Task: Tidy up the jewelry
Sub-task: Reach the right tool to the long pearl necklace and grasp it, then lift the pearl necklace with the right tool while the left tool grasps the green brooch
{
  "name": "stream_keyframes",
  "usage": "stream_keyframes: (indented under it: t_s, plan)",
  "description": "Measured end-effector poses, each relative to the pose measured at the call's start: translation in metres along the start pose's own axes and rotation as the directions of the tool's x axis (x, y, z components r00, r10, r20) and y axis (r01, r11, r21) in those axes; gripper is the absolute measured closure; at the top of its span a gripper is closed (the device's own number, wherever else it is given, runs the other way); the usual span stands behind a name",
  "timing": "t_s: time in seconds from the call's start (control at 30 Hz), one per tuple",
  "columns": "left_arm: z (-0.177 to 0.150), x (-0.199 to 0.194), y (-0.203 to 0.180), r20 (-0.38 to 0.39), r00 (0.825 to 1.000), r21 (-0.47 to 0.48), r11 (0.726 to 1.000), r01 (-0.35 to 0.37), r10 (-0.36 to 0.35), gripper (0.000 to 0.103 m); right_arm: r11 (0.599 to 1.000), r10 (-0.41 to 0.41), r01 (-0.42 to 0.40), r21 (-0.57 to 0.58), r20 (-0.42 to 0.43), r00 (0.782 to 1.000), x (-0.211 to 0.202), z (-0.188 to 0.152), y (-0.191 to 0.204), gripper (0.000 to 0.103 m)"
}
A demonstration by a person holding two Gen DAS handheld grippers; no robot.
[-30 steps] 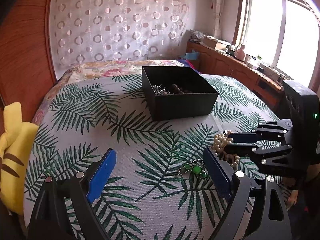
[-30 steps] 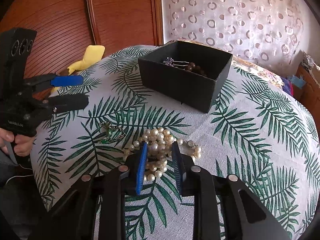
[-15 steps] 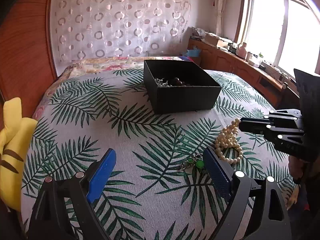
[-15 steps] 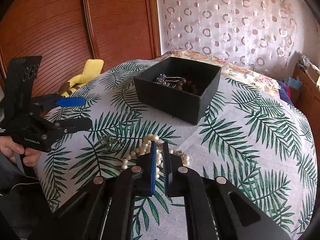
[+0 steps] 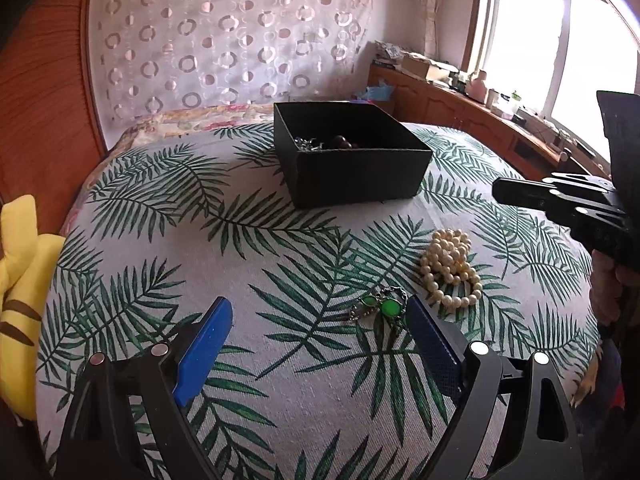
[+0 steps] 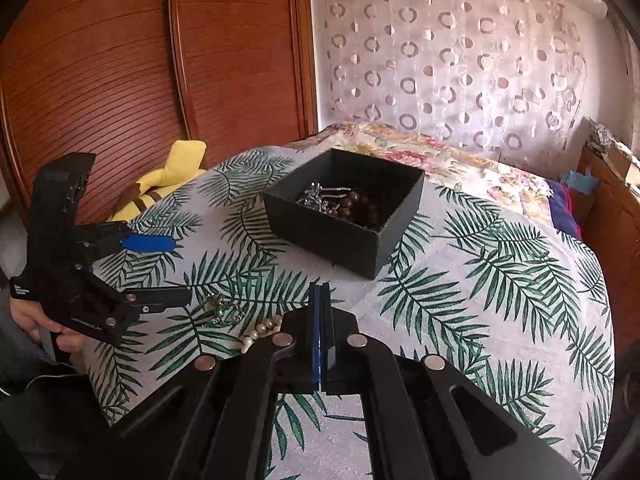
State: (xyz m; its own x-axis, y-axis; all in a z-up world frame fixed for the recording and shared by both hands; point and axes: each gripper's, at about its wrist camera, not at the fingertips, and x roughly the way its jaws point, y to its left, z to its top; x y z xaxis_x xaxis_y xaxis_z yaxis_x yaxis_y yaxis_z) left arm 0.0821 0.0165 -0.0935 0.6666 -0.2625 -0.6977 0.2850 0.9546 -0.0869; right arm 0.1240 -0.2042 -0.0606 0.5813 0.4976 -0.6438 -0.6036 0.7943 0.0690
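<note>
A bed (image 5: 256, 264) covered in a pale cloth with green palm fronds is taking up most of the room, and a black open box (image 5: 352, 160) is sitting toward its far half, holding dark brown beads (image 6: 360, 208) and a silvery piece (image 6: 316, 196). Nearer the edge, a cream pearl necklace (image 5: 450, 270) is lying bunched in loose coils on the cloth, well apart from the box. Just beside it, a small green-stoned piece on a thin metal chain (image 5: 380, 306) is resting flat. The left hand-held gripper (image 5: 320, 344) is hovering with its blue-padded fingers spread wide, the green piece near its right finger. The right hand-held gripper (image 6: 321, 336) is hanging above the bed with its fingers pressed together on nothing.
</note>
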Motion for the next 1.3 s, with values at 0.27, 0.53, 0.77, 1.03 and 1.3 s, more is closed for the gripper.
stream_keyframes:
  t_s: [0.27,0.53,0.77,1.03,1.3]
  plan:
    - [-0.001,-0.002,-0.001,0.0,1.0,0.001,1.0,0.002,-0.002,0.018,1.0,-0.009,0.009,-0.009,-0.053,0.999,0.024,-0.011,0.005,0.066]
    - [-0.002,-0.003,-0.001,0.0,1.0,0.001,1.0,0.004,-0.004,0.018,0.997,-0.014,0.004,-0.077,-0.127,0.992,0.043,-0.016,0.023,0.061]
    - [-0.003,-0.004,0.0,0.0,1.0,-0.001,1.0,0.004,-0.004,0.018,0.994,-0.029,0.008,-0.113,-0.179,0.983,0.061,-0.012,0.027,0.069]
    - [-0.003,-0.002,-0.003,-0.016,1.0,0.011,1.0,0.009,-0.008,0.018,0.998,-0.014,0.008,-0.064,-0.108,0.994,0.041,-0.007,0.016,0.087]
    - [-0.004,0.003,-0.018,-0.041,0.999,0.063,0.997,0.033,-0.03,0.018,0.999,-0.028,0.028,-0.038,-0.013,1.0,0.005,0.002,0.005,0.087]
